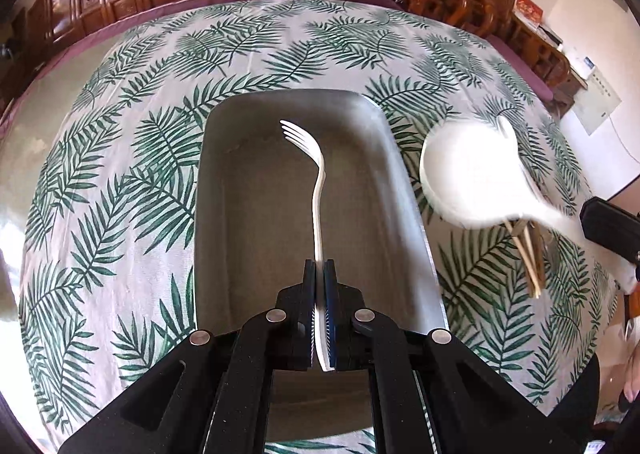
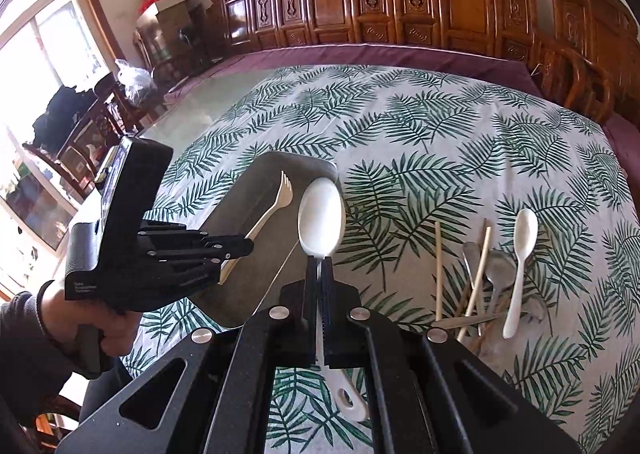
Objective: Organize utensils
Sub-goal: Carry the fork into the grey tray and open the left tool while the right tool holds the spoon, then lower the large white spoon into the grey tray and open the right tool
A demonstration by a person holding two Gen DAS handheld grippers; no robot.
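Note:
My left gripper [image 1: 319,262] is shut on the handle of a white plastic fork [image 1: 316,165], whose tines point away over the bare metal tray [image 1: 248,213]. In the right wrist view that left gripper [image 2: 250,246] hangs over the tray [image 2: 240,286] with the fork [image 2: 276,205] in it. My right gripper [image 2: 320,260] is shut on a large white spoon [image 2: 321,221], bowl up, at the tray's right edge. The left wrist view shows this spoon [image 1: 472,177] blurred, to the right of the tray.
A pile of utensils lies right of the tray: wooden chopsticks [image 2: 438,270], metal spoons [image 2: 498,266] and a small white spoon [image 2: 520,270]. A leaf-print cloth [image 2: 440,157] covers the table. Carved wooden chairs [image 2: 400,1] line the far side.

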